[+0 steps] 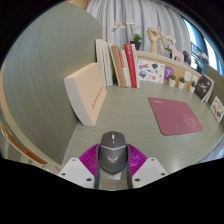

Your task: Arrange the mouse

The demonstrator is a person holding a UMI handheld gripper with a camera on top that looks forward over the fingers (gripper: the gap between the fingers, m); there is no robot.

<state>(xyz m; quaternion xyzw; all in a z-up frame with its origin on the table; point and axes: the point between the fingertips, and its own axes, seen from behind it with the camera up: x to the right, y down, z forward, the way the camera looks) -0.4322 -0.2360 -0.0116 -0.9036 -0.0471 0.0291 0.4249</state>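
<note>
My gripper (pixel 112 160) is shut on a grey and black mouse (pixel 112 152), which sits between the magenta pads (pixel 89 157) with both fingers pressing its sides. The mouse is held above the grey-green table (pixel 60 60), near its front. A pink mouse mat (pixel 182 114) lies on the table ahead of the fingers and to the right.
A beige box (pixel 88 90) stands ahead to the left. Behind it several books (pixel 117 63) stand upright. Small framed pictures and plants (pixel 176 76) line the back right. A curtain (pixel 130 18) hangs behind the table.
</note>
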